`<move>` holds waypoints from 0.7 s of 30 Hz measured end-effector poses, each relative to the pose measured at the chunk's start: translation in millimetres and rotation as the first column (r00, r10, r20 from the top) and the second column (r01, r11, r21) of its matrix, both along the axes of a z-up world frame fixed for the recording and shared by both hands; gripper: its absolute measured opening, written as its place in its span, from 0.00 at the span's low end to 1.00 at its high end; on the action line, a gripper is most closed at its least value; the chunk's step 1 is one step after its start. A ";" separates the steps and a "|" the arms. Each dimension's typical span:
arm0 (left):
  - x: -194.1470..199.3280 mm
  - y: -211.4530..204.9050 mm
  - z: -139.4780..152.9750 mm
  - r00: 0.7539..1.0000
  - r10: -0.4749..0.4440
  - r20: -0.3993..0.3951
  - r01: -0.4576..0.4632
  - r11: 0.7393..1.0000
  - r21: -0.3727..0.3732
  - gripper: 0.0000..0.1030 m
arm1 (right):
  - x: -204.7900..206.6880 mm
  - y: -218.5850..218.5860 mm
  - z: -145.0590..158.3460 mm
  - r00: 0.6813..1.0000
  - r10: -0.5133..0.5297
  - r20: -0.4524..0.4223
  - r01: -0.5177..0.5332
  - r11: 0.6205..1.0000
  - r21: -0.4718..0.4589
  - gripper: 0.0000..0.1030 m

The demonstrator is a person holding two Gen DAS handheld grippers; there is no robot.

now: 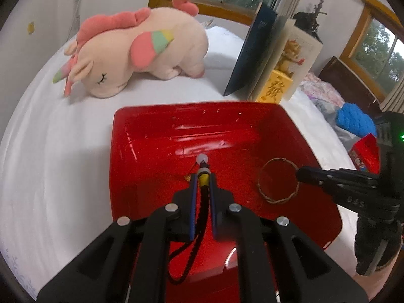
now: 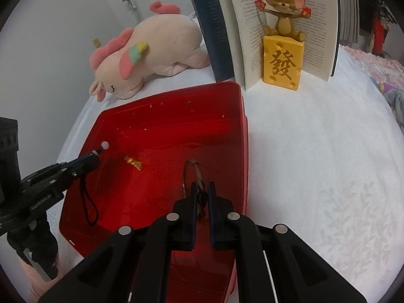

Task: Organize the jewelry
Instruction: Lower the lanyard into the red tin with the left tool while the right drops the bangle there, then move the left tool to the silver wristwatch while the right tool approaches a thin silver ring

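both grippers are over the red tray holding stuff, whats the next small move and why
Probably open the right gripper to release the bracelet: the hoop already sits low inside the red tray, apart from the charm that the left gripper holds. I cannot tell whether the hoop touches the floor.

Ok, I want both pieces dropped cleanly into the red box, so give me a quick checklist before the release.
1. Left hand-held gripper pinches the beaded charm with the black cord: ok.
2. Right hand-held gripper pinches the thin wire bangle: ok.
3. Both grippers are over the inside of the red box: ok.
4. The black cord loop hangs inside the box, not over its rim: ok.
5. The gold tassel lies on the box floor: ok.
6. Bangle touching the box floor: cannot tell.
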State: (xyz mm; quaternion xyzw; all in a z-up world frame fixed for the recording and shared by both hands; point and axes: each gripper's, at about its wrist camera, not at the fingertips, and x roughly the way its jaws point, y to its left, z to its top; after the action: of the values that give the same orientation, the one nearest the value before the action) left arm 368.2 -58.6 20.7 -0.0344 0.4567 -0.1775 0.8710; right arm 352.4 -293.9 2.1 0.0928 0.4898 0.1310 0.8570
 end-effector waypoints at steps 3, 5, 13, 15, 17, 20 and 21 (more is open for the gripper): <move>1.2 0.8 -3.0 1.000 -0.002 -0.012 0.002 1.000 0.001 0.09 | 0.4 4.2 0.5 1.000 0.009 0.004 -0.009 1.000 -0.012 0.07; 0.2 1.5 -2.9 1.000 -0.001 -0.013 0.001 1.000 0.008 0.10 | -0.9 7.4 1.3 1.000 0.013 0.009 -0.012 0.999 -0.037 0.09; -6.7 5.2 4.6 1.000 -0.009 -0.005 0.009 1.000 -0.012 0.39 | -11.6 7.3 16.4 0.998 0.012 0.058 -0.010 0.999 -0.036 0.20; -9.0 5.1 6.8 1.000 -0.010 0.001 0.010 1.000 -0.012 0.39 | -14.7 8.8 20.3 0.998 0.018 0.068 -0.015 0.999 -0.036 0.20; -12.7 5.1 9.7 1.000 -0.011 0.005 0.011 1.000 -0.012 0.39 | -19.1 10.4 24.3 0.997 0.027 0.075 -0.025 0.999 -0.030 0.20; -20.0 5.9 14.2 1.000 -0.009 0.011 0.010 1.000 -0.010 0.40 | -26.0 14.2 29.3 0.996 0.042 0.077 -0.040 0.999 -0.027 0.20; -23.6 5.9 16.4 1.000 -0.009 0.018 0.009 1.000 -0.003 0.42 | -28.8 15.5 30.5 0.996 0.046 0.079 -0.044 0.999 -0.031 0.20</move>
State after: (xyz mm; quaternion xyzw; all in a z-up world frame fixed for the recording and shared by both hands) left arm 344.6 -52.7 37.1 -0.0323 0.4485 -0.1824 0.8743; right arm 323.6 -278.4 32.7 0.0641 0.4589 0.1467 0.8739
